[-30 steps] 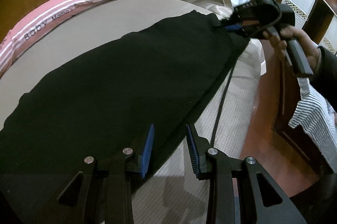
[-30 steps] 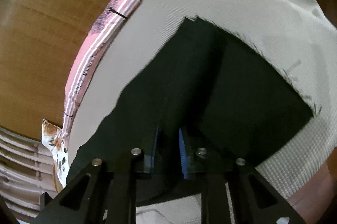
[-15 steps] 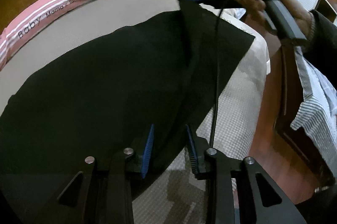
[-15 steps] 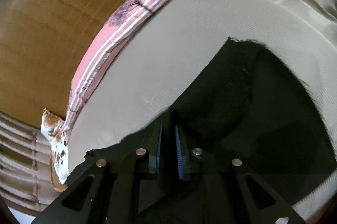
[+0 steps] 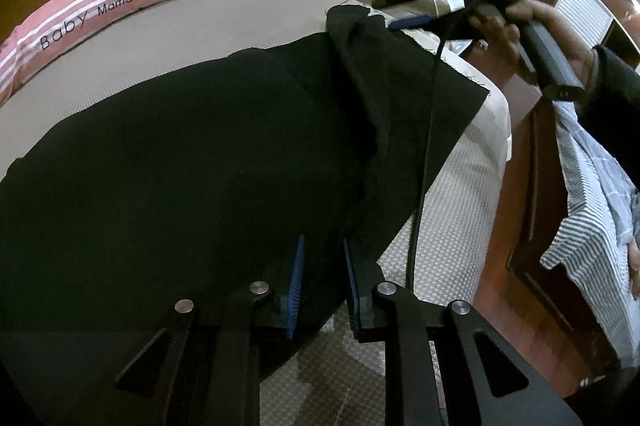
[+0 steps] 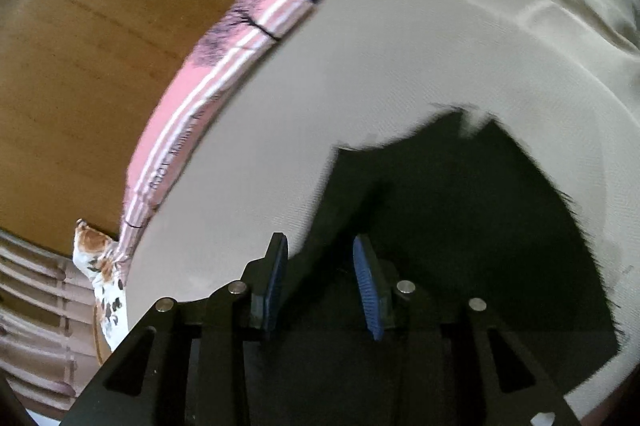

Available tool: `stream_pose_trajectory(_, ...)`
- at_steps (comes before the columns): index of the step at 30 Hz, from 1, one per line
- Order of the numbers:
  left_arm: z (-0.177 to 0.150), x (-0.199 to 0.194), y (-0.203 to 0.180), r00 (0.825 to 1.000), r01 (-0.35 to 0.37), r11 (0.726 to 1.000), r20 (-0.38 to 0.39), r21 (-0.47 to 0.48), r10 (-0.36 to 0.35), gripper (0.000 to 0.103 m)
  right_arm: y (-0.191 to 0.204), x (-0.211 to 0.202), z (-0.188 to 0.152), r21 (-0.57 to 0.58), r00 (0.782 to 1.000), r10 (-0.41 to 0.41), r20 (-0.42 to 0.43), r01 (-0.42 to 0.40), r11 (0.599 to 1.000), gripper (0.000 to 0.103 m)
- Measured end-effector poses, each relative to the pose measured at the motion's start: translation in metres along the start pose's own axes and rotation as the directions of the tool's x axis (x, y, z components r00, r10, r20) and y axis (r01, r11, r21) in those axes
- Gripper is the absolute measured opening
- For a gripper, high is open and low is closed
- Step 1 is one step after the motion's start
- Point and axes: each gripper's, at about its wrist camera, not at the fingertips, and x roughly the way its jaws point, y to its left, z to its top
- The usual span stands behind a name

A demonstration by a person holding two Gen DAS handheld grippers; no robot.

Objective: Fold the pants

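pants: my black pants (image 5: 180,165) were spread over most of the bed (image 5: 248,21), filling the left and middle of the left wrist view. In the right wrist view the pants (image 6: 460,226) took up the lower right, with a frayed edge running down the right side.

fold: one strip of the fabric was doubled over along the right of the left wrist view, bunched into a little peak at the upper middle of the frame, just beside my other tool's blue pad.

left gripper (image 5: 322,282): sat at the bottom middle of its frame, right over the near edge of the pants. Jaws were parted a bit, blue pads either side of the dark cloth. Honestly couldn't tell whether they had any fabric pinched or the cloth just lay under them.

right gripper (image 6: 322,282): jaws were wide apart, nothing clamped between them, pants lying below and past the pads. From the left wrist view the same right gripper (image 5: 408,22) showed at the upper right, held in my right hand (image 5: 520,29), with a black cable (image 5: 424,161) hanging down from it across the fabric.

bed: beige cover, waffle-textured blanket (image 5: 452,218) at the lower right of the left view.

pillow: pink striped pillow (image 5: 120,1) with "Baby" and "Mama's" printed on it, along the upper left, up against the wooden headboard (image 6: 100,45).
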Motion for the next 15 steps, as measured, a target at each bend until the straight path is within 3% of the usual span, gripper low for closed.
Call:
stream_pose_trajectory(5, 0.0, 0.0, 0.0, 1.0, 0.004, 1.0, 0.002, -0.005, -0.004, 0.02, -0.025, 0.007, -0.002, 0.091, 0.999, 0.035, -0.014, -0.034, 0.995, 0.033)
stream_pose_trajectory(13, 0.0, -0.001, 0.003, 1.0, 0.009, 1.0, 0.005, -0.012, -0.009, 0.02, -0.006, 0.039, 0.014, 0.109, 1.0, 0.021, -0.017, -0.019, 0.994, 0.033)
stream_pose_trajectory(14, 0.001, 0.0, 0.004, 1.0, 0.009, 1.0, 0.005, -0.012, -0.009, 0.02, -0.006, 0.044, 0.017, 0.116, 1.0, 0.014, -0.019, -0.011, 0.993, 0.03)
stream_pose_trajectory(15, 0.001, 0.0, 0.004, 1.0, 0.01, 1.0, 0.004, -0.015, -0.01, 0.02, -0.006, 0.048, 0.02, 0.121, 1.0, 0.016, -0.015, -0.014, 0.993, 0.02)
